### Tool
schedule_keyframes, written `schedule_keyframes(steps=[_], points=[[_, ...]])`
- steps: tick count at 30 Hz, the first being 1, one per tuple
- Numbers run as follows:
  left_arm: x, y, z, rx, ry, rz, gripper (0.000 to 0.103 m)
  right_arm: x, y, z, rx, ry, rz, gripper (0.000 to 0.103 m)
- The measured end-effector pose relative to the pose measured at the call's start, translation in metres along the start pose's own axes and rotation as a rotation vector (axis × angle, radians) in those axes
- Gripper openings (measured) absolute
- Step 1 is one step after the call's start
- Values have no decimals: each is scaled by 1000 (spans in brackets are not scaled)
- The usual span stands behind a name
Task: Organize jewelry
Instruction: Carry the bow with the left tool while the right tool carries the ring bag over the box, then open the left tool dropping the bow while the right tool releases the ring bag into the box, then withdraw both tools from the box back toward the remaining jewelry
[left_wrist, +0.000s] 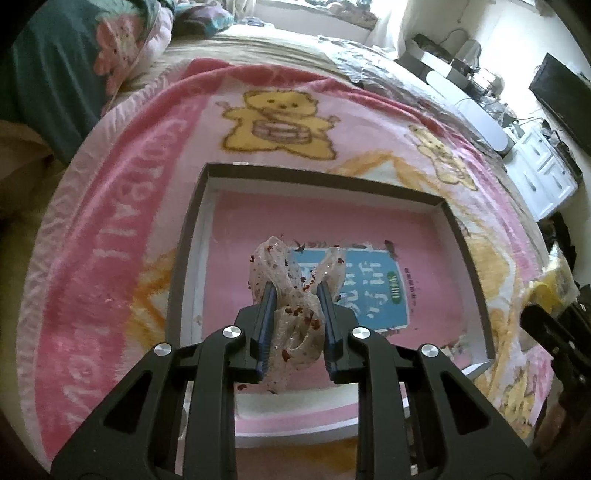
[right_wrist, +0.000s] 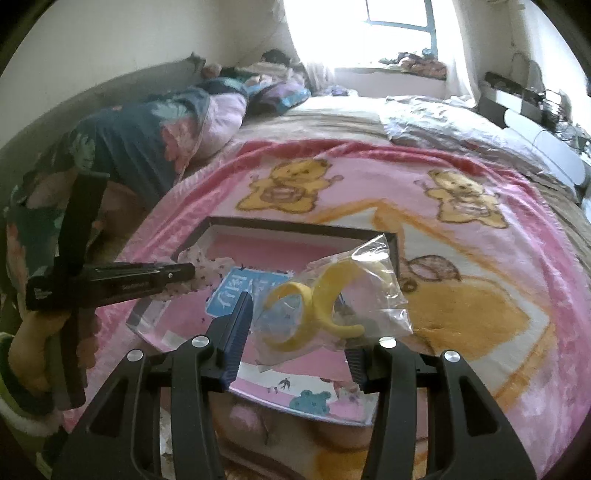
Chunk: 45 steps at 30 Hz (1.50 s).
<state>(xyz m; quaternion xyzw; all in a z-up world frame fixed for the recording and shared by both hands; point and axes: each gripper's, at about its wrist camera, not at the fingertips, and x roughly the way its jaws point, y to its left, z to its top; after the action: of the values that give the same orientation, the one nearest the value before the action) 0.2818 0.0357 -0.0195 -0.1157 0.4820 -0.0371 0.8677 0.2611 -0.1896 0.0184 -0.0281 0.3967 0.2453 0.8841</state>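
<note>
a: the left hand-held gripper (left_wrist: 295, 295) is pinched nearly closed on a sheer, glittery ribbon bow flecked with dark red bits (left_wrist: 291, 291). it hangs between the blue pads (left_wrist: 266, 314), over the inside of the shallow dark-rimmed box with a pink floor (left_wrist: 192, 236).

b: and the right hand-held gripper (right_wrist: 295, 325)?

a: its jaws stand at a middling width with a clear plastic bag of yellow rubbery bands (right_wrist: 332, 295) between them. i judge it held, though the right pad is mostly hidden behind the bag. it too hovers above the same box (right_wrist: 397, 243), which sits on a pink fleece blanket with yellow teddy bears (left_wrist: 129, 206) on the bed.

b: so how to set them down well?

a: my guess is both go into the box. lower the bow until it touches the pink floor before letting go, since light ribbon can drift or cling to a pad. bring the bag down to one side, apart from the bow, so the two don't pile up. keep the grippers from crossing, as the left one (right_wrist: 110, 282) is close by in the right view.

b: any writing?

a: a blue label with pale characters (left_wrist: 369, 291) is on the box floor, too blurred to read. the blanket's pink border carries large white lettering (left_wrist: 147, 155), which i cannot make out for certain. small print on the left gripper's side (right_wrist: 135, 285) is illegible.
</note>
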Motion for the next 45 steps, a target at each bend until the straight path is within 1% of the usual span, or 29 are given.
schedule_keyframes(steps=[2, 5, 8, 10, 11, 13, 16, 17, 19, 21, 23, 24, 26, 28, 29, 30, 31, 32, 33, 35, 37, 38, 39, 40, 45], points=[[3, 2, -1, -1, 4, 0, 17, 12, 1, 0, -12, 26, -2, 45], [4, 4, -2, 5, 10, 9, 25, 28, 2, -2, -24, 64, 19, 45], [3, 5, -2, 12, 12, 6, 34, 40, 4, -6, -33, 90, 27, 45], [2, 6, -2, 12, 13, 3, 44, 49, 6, -10, -33, 113, 26, 45], [1, 7, -3, 12, 12, 1, 47, 52, 6, -13, -29, 124, 29, 45], [-1, 8, -4, 12, 9, 7, 57, 59, 6, -21, -20, 148, 33, 46], [-5, 8, -7, 8, 8, 6, 65, 66, 4, -30, 16, 179, 65, 46], [-6, 8, -8, 8, 6, 6, 67, 66, 5, -31, 17, 182, 62, 46], [-9, 8, -9, 7, 0, 11, 75, 69, 6, -34, 8, 188, 48, 47], [-12, 10, -10, -2, -2, 6, 80, 71, 6, -37, 16, 199, 45, 47], [-15, 10, -10, -4, -6, 1, 81, 70, 6, -37, 18, 199, 49, 50], [-16, 9, -10, -3, -11, 3, 82, 70, 7, -38, 18, 197, 41, 56], [-19, 9, -10, -3, -12, 5, 83, 65, 6, -38, 28, 188, 40, 64], [-21, 9, -9, -11, -12, 1, 83, 58, 4, -38, 40, 177, 38, 68], [-21, 9, -9, -13, -13, 0, 83, 51, 3, -39, 46, 163, 35, 72], [-23, 8, -9, -13, -15, -1, 84, 47, 1, -39, 51, 152, 29, 75], [-24, 7, -9, -13, -18, -1, 87, 40, 0, -39, 56, 139, 22, 76], [-26, 6, -9, -12, -21, -2, 88, 34, -1, -39, 61, 128, 18, 80], [-29, 5, -9, -12, -26, -1, 90, 27, -3, -40, 68, 110, 10, 87], [-33, 4, -10, -18, -33, -9, 90, 12, -6, -40, 79, 77, -6, 88], [-37, 3, -10, -23, -36, -9, 93, 1, -9, -41, 86, 58, -9, 88], [-39, 3, -10, -27, -39, -9, 94, -4, -10, -41, 90, 49, -15, 90], [-42, 3, -11, -34, -42, -12, 94, -11, -11, -41, 95, 37, -17, 95], [-43, 3, -11, -37, -44, -15, 94, -17, -11, -41, 98, 24, -18, 97], [-56, 1, -12, -46, -57, -21, 94, -42, -12, -41, 107, -20, -28, 97]])
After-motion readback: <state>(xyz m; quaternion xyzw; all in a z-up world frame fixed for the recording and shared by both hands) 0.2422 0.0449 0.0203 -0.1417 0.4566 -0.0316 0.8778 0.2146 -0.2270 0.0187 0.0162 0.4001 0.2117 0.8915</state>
